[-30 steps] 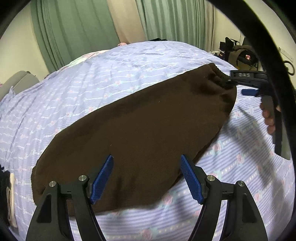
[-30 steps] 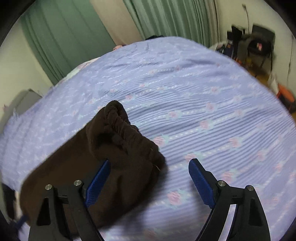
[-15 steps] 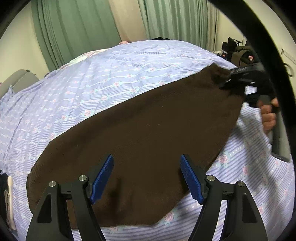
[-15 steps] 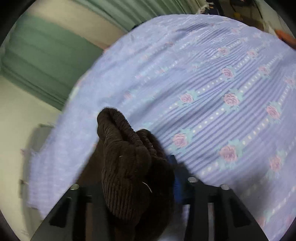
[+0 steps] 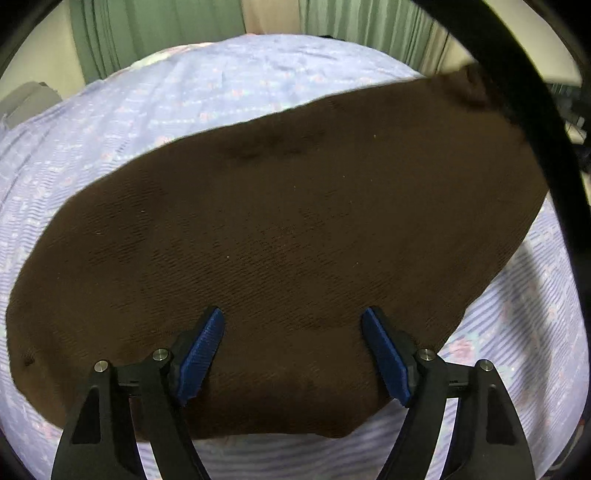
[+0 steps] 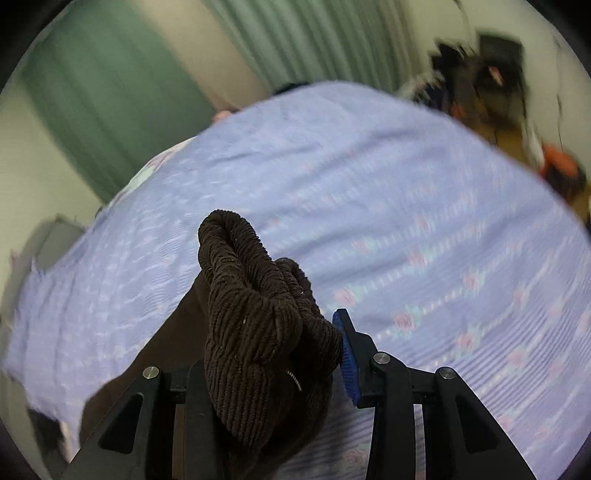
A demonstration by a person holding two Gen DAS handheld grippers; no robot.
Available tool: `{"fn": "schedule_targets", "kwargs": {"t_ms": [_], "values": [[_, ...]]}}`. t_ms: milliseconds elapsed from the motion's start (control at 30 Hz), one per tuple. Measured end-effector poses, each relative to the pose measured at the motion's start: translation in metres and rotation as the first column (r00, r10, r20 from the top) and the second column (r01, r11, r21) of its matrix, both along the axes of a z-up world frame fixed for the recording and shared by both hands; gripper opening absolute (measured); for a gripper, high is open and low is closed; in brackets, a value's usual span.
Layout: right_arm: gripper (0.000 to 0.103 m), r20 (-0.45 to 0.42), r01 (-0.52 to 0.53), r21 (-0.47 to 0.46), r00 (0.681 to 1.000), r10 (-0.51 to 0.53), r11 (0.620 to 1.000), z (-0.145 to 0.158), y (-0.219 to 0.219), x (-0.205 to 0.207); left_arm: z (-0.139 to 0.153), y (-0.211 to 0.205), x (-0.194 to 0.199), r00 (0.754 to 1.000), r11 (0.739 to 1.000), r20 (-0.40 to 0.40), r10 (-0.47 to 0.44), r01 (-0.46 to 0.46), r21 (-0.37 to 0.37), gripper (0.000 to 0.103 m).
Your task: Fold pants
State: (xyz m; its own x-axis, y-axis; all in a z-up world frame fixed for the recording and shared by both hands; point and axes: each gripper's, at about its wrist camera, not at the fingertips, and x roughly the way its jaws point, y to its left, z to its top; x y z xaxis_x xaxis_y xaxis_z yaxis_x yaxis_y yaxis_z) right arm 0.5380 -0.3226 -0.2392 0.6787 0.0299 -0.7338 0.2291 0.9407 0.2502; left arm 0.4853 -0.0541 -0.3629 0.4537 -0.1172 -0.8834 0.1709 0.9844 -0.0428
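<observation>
Pants (image 5: pixel 280 236) lie flat under wide-apart left gripper (image 5: pixel 293 354); right gripper (image 6: pixel 273 354) pinches bunched waistband (image 6: pixel 255 295), lifted. Fold begun, unfinished.

I see a bed under a lavender bedspread (image 5: pixel 229 96) striped in pale bands with rows of small pink roses; it fills most of both views. Behind it hang green curtains (image 5: pixel 155 37), with a strip of cream wall (image 5: pixel 271 16) between the two panels. At the far left edge sits something grey (image 5: pixel 26 101), too partial to identify. On the right wrist view, blurred dark clutter (image 6: pixel 491 81) and an orange object (image 6: pixel 557 166) lie beyond the bed's far right corner.
</observation>
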Motion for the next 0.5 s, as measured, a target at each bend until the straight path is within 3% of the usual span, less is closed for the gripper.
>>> {"fn": "schedule_targets", "kwargs": {"t_ms": [167, 200, 267, 400, 500], "values": [[0.038, 0.025, -0.066, -0.124, 0.997, 0.07, 0.99, 0.034, 0.035, -0.003, 0.01, 0.009, 0.005, 0.998, 1.0, -0.065, 0.008, -0.007, 0.005, 0.077], [0.039, 0.025, -0.065, -0.132, 0.997, 0.069, 0.989, 0.038, 0.038, -0.006, 0.021, 0.015, 0.004, 0.998, 0.999, -0.06, 0.036, -0.036, -0.001, 0.072], [0.039, 0.036, -0.068, -0.161, 0.997, 0.075, 0.985, 0.053, 0.049, -0.013, 0.051, 0.033, -0.006, 0.994, 0.993, 0.0, 0.105, -0.105, -0.055, 0.073], [0.039, 0.062, -0.106, -0.285, 0.99, 0.129, 0.953, 0.078, 0.092, -0.025, 0.104, 0.083, -0.029, 0.957, 0.952, 0.07, 0.281, -0.269, -0.146, 0.076], [0.039, 0.07, -0.175, -0.416, 0.972, 0.223, 0.892, 0.091, 0.149, -0.033, 0.127, 0.12, -0.05, 0.923, 0.923, 0.108, 0.37, -0.351, -0.158, 0.078]]}}
